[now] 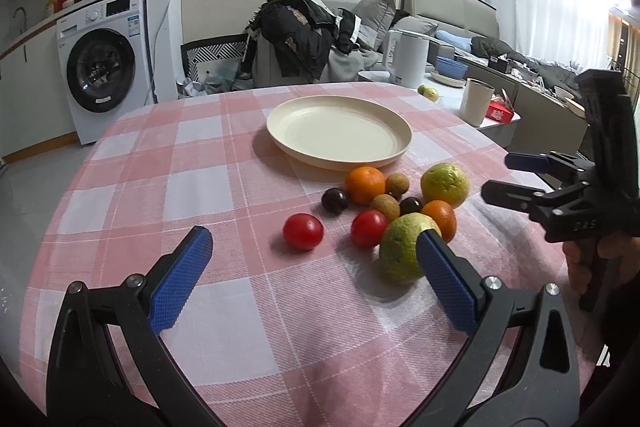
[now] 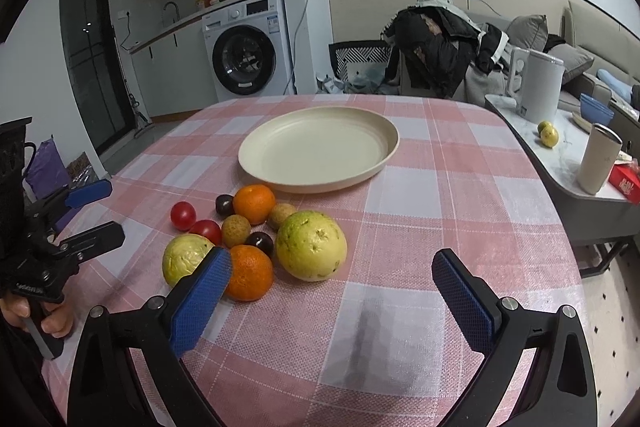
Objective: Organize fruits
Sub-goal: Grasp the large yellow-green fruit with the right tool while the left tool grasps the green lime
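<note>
I see the desk (image 2: 460, 187), covered with a pink and white checked cloth, filling the middle of both views. On it, just above centre, sits the cream plate (image 2: 320, 151) with nothing on it. My left hand-held gripper (image 1: 314, 259) hovers over the near edge, jaws spread wide and gripping nothing; my right hand-held gripper (image 2: 332, 277) is likewise spread wide with nothing between its pads. The fruits lie in a cluster just below the plate, close to it but apart from its rim. Largest are two green guavas, one (image 2: 311, 245) near centre of the right view and one (image 2: 184, 259) lower left, partly behind my blue pad. Next come two oranges (image 2: 254, 203) (image 2: 250, 273), then two red tomatoes (image 1: 303, 231) (image 1: 368, 228), two brownish longans (image 2: 236, 231) (image 2: 281, 215), and two dark cherries (image 2: 224, 205) (image 2: 260, 242).
</note>
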Motion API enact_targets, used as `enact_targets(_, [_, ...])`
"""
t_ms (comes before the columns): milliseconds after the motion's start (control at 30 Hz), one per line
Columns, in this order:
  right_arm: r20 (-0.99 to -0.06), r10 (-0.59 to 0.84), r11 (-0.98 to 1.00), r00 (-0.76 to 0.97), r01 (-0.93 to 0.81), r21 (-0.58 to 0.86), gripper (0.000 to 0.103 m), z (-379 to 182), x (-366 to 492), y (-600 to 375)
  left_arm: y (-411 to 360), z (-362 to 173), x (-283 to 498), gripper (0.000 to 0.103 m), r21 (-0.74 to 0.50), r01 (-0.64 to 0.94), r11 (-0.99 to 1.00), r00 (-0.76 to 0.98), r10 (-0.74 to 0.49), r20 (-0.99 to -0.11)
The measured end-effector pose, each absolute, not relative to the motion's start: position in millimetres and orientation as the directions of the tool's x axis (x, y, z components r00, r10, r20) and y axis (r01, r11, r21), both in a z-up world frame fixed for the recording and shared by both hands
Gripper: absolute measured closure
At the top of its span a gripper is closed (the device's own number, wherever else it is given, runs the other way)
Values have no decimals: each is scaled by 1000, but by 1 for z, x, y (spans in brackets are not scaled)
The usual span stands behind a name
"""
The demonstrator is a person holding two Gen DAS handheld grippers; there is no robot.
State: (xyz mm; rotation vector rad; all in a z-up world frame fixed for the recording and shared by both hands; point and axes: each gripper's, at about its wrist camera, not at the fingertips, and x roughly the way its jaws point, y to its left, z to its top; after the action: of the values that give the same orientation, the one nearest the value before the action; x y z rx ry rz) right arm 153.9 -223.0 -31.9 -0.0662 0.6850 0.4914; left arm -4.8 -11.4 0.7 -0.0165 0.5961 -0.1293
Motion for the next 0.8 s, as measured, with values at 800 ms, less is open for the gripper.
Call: enact_targets(800, [-714, 463, 865, 525, -441, 237, 41, -53, 200, -205, -63, -22, 27, 27, -82, 270, 959, 684, -251, -685])
